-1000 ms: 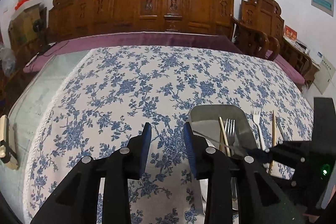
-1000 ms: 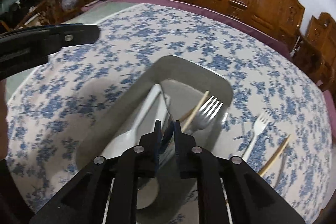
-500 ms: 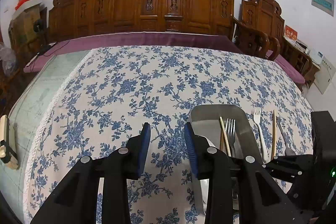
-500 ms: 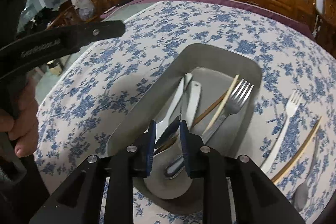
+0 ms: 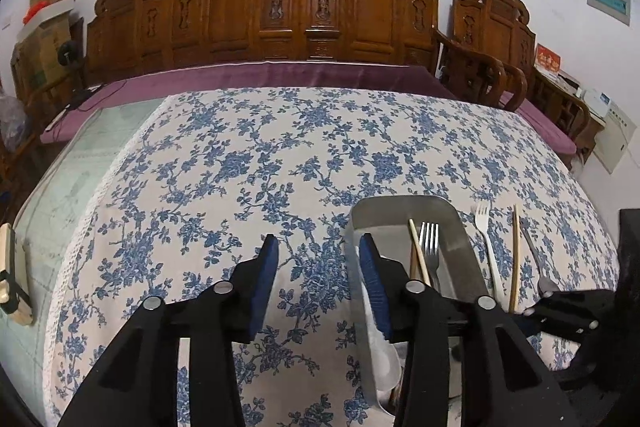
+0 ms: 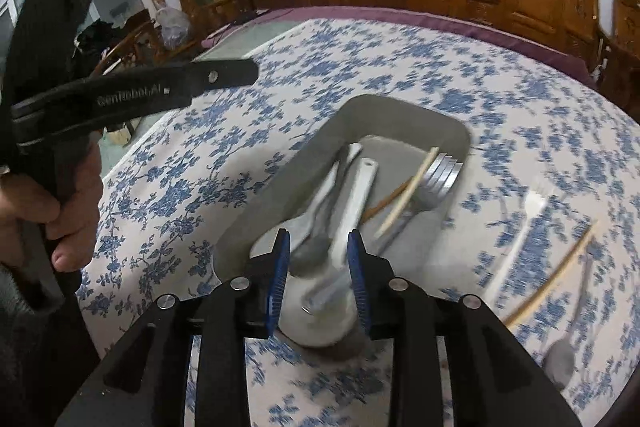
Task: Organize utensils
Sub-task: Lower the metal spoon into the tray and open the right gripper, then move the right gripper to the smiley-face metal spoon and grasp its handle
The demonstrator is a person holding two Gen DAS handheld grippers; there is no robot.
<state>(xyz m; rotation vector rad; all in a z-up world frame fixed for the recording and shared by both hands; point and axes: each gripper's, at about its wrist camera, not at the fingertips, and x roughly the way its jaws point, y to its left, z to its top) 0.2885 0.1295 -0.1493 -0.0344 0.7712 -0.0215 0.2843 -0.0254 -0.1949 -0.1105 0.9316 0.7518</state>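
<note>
- Right wrist view: the metal tray (image 6: 384, 115) on the table (image 6: 320, 59) already holds spoons, a metal fork (image 6: 436, 179) and a chopstick (image 6: 408, 191).
- Left on the cloth beside the tray: a white fork (image 5: 486, 247), a second chopstick (image 5: 515, 259) and a metal spoon (image 5: 538, 267).
- The right claw (image 6: 318, 275) is opening above the tray, empty.
- The left claw (image 5: 316, 271) is opening, empty, over the tray's near edge.
- My estimate: more than half done.

Grey metal tray (image 6: 400, 115) on the floral cloth, holding a metal fork (image 6: 436, 179), one pale chopstick (image 6: 408, 193) slanted across it, a white spoon (image 6: 352, 203) and a metal spoon (image 6: 320, 231). Beside the tray, on the cloth: white plastic fork (image 5: 490, 255), second chopstick (image 5: 515, 259), another metal spoon (image 5: 538, 267), roughly parallel.
</note>
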